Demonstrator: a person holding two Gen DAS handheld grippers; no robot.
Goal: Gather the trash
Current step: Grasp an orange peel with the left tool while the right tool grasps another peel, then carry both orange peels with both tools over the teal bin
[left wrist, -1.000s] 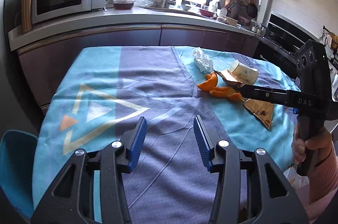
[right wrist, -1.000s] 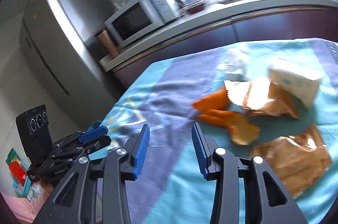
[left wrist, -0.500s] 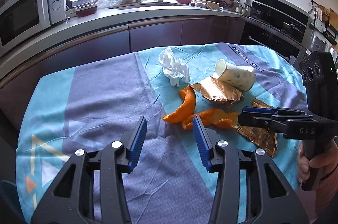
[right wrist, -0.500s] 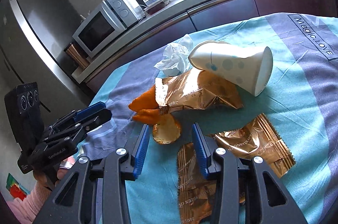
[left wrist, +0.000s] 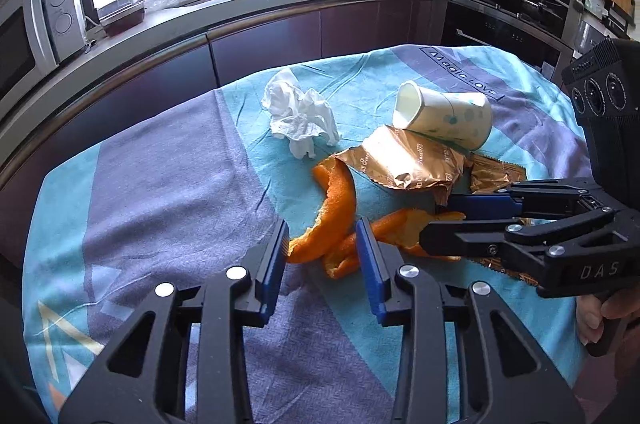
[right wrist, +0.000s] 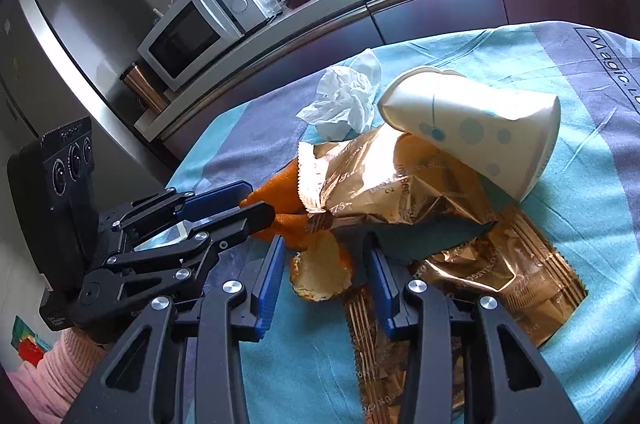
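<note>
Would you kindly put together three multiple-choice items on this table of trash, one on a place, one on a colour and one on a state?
1. Where does the crumpled tissue lie?
A. Inside the cup
B. On the cloth, on the counter side of the orange peel
C. Under a wrapper

2. What colour are the snack wrappers?
A. Gold
B. Green
C. Red

3. How does the paper cup stand?
A. Upright
B. Upside down on its rim
C. On its side, resting on a wrapper

Answers:
1 B: the tissue sits alone on the tablecloth, beyond the orange peel.
2 A: both views show shiny gold foil.
3 C: its open mouth faces sideways and its wall leans on the wrapper.
</note>
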